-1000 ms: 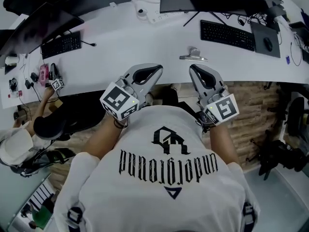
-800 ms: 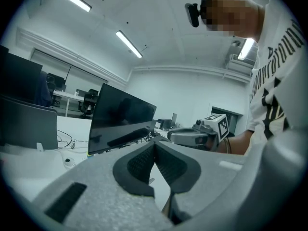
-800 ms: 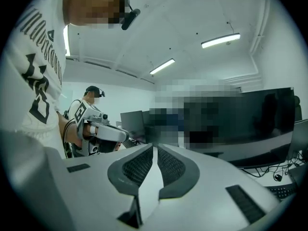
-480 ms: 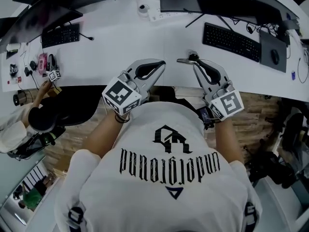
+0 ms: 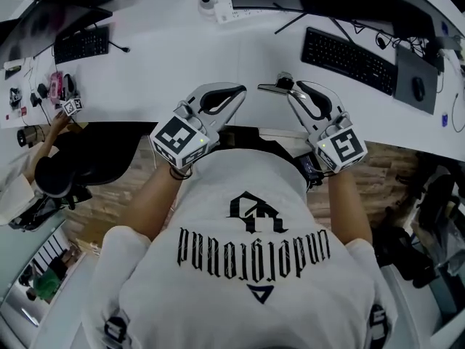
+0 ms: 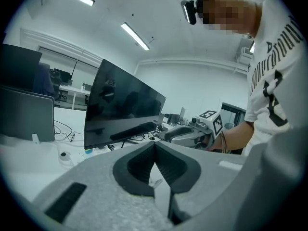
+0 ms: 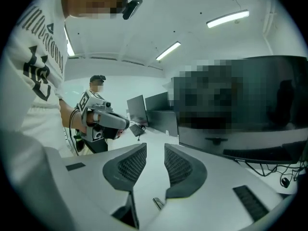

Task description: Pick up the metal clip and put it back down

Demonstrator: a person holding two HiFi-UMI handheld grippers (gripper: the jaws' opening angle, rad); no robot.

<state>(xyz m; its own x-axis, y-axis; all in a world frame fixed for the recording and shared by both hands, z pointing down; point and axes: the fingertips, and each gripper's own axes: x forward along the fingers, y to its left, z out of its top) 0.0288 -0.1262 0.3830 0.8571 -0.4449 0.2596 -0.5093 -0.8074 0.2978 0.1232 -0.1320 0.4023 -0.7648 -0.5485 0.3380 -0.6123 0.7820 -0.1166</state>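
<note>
Metal clip (image 5: 279,86) flat on white desk (image 5: 174,53), just off right gripper (image 5: 293,93) tips, not between them. Right gripper farther forward than a second ago, jaws then together, now opening, empty. Left gripper (image 5: 238,91) closed, empty.

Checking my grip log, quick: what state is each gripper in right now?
Left gripper: closed, nothing held.
Right gripper: jaws opening, apart; a thin end of the silver metal clip shows low between them, not pinched.

The silver metal clip (image 5: 276,87) is lying on the white desk (image 5: 182,57), loose between the right gripper's (image 5: 292,95) opening jaws.
</note>
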